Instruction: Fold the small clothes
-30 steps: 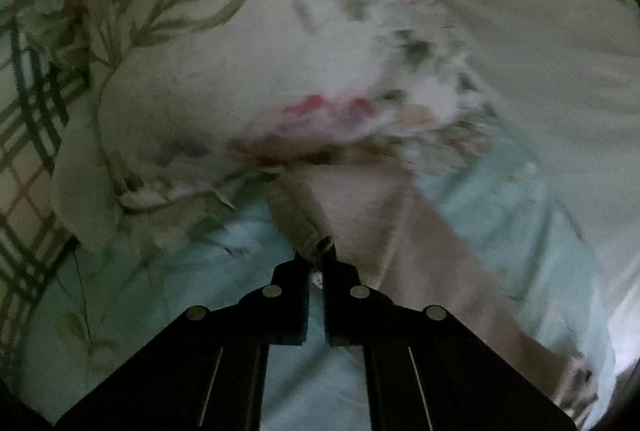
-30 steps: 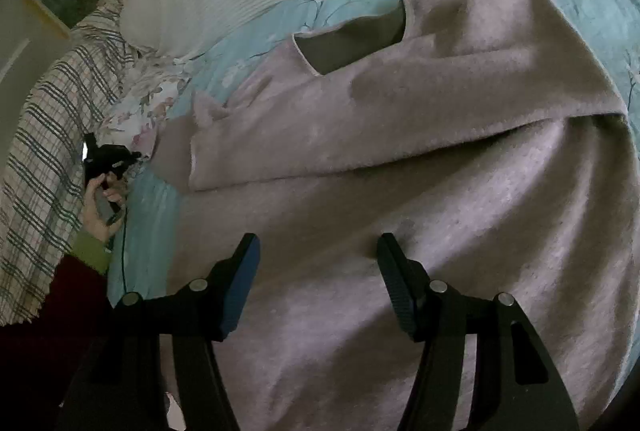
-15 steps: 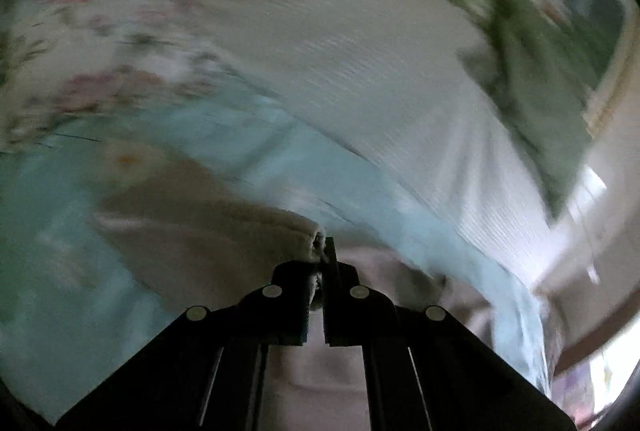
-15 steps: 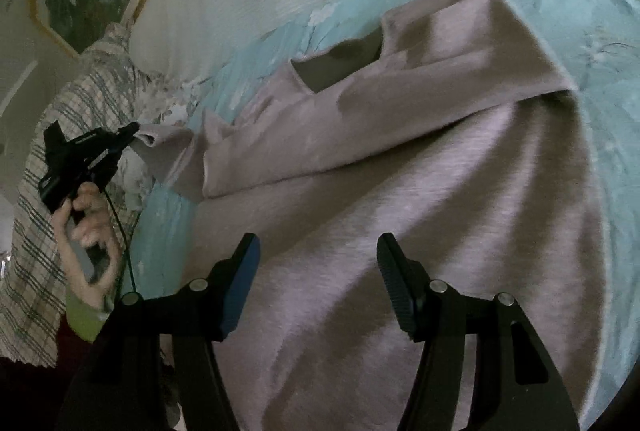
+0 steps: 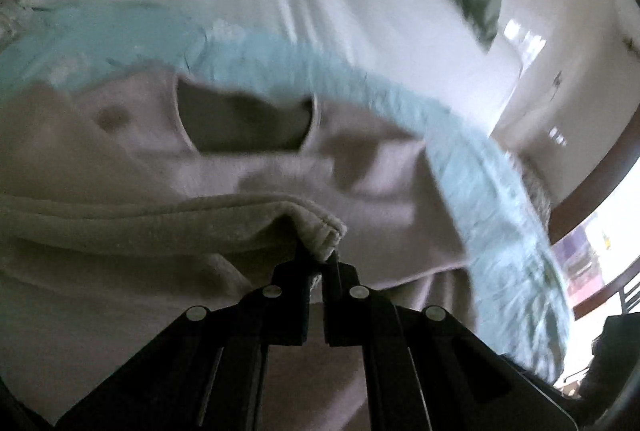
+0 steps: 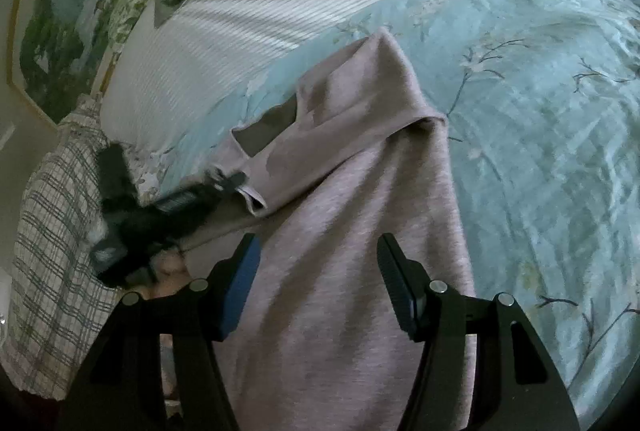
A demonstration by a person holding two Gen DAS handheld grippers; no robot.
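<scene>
Two fingers of the left gripper (image 5: 318, 257) were pinched almost together on the cuff (image 5: 320, 231) of a sleeve, with only a thin edge of ribbed cloth between them. That slim bite looked like the main risk: a quick swing could pull the cuff free and drop the sleeve short of its fold line. The left view was smeared, which suggested fast motion and made such a slip more likely. The sleeve (image 6: 280, 167) lay across the chest of the sweater (image 6: 352, 271), and if it were set down crooked or bunched, the fold would probably come out lumpy. The right gripper (image 6: 318, 283) hung over the sweater's body with its fingers wide apart, holding nothing and pinning nothing, so the garment could slide on the bed (image 6: 540, 111) as the sleeve was drawn over. The sweater lay flat on the blue floral cover, its neck toward the striped pillow (image 6: 260, 23). Its hem ran out of the bottom of both views. The left gripper appeared in the right view only as a dark blur (image 6: 160, 215), and the hand behind it was hard to make out. A plaid cloth (image 6: 52, 251) lay at the left edge, partly cut off.
</scene>
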